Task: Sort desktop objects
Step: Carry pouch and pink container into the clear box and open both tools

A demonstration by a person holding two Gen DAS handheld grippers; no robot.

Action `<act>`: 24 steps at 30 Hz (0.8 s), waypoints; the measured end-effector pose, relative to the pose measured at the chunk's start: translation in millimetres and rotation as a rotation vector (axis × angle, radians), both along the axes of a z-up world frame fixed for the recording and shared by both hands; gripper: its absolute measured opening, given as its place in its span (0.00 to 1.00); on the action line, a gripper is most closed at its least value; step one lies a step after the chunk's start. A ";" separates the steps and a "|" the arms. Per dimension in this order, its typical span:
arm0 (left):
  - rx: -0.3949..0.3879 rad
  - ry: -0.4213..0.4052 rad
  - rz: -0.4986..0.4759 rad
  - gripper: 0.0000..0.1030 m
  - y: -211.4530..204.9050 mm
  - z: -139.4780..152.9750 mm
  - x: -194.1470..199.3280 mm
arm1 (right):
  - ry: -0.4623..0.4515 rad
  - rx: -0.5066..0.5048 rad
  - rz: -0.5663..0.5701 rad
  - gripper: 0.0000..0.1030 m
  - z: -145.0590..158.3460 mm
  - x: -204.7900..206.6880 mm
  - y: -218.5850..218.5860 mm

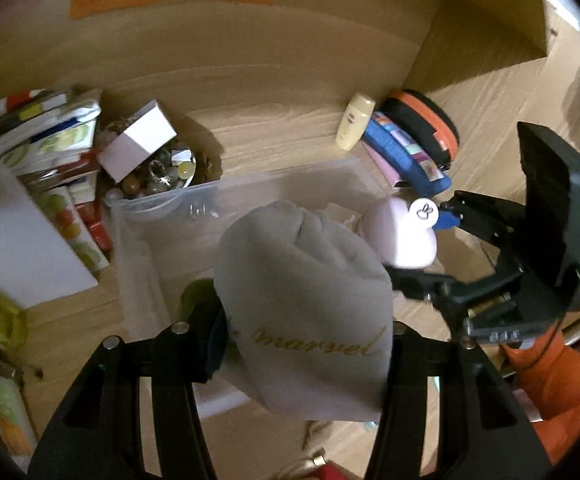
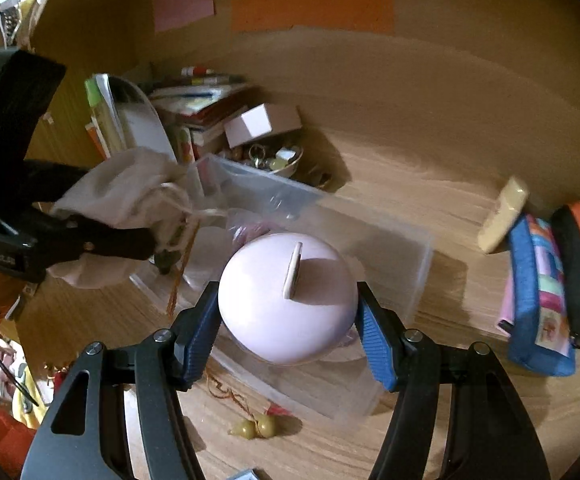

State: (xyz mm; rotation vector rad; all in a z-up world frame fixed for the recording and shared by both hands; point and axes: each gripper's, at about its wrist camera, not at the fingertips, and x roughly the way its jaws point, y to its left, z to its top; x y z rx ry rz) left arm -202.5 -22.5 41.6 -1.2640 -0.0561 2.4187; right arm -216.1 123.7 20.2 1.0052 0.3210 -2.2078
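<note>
Cloth fills most of the left wrist view: a pale grey drawstring pouch [image 1: 306, 312] with a gold script word, "marvel", across its lower face, its top gathered into folds. The left gripper [image 1: 304, 344] has it clamped between its fingers [image 1: 209, 344], which stand partly closed and press in on both sides of the fabric. The right-hand finger of that pair is mostly covered by the pouch.

The right gripper [image 2: 287, 320] holds a smooth, pale pink round case [image 2: 287, 300] with a small white tab standing up from its top; the blue ribbed fingers [image 2: 376, 346] press on both of its sides at a middling width. Both held things hang above a clear plastic box [image 2: 390, 264] that sits on the wooden table [image 2: 430, 168].

The box is see-through and blurred, so its contents are hard to make out beyond something pinkish in a plastic wrap. Behind it a bowl of beads and trinkets [image 1: 161, 176] carries a small white carton [image 1: 137, 140], tilted. A cream bottle [image 1: 354, 126], a blue pencil case [image 1: 406, 156] and an orange-and-black zip case [image 1: 430, 120] lie near each other at the right. Stacked books [image 1: 49, 136] at the left are smeared, their print unreadable. Two yellowish gourd charms [image 2: 255, 426] lie on the table in front of the box.
</note>
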 end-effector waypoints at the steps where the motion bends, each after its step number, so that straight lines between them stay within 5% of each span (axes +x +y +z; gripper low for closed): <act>1: -0.005 -0.001 -0.006 0.50 2.6 -2.6 -3.9 | -0.004 0.004 0.005 0.59 -1.8 -1.6 -2.7; 11: -0.055 0.001 -0.031 0.52 16.9 -16.3 -32.1 | 0.008 0.075 0.030 0.59 -13.0 -13.5 -20.5; 17: -0.013 -0.088 -0.009 0.54 4.6 -37.5 -48.1 | 0.014 0.099 0.038 0.58 -15.2 -13.8 -23.0; 24: -0.015 -0.078 -0.014 0.60 0.9 -34.4 -43.0 | 0.041 0.115 0.019 0.59 -11.3 -8.7 -23.6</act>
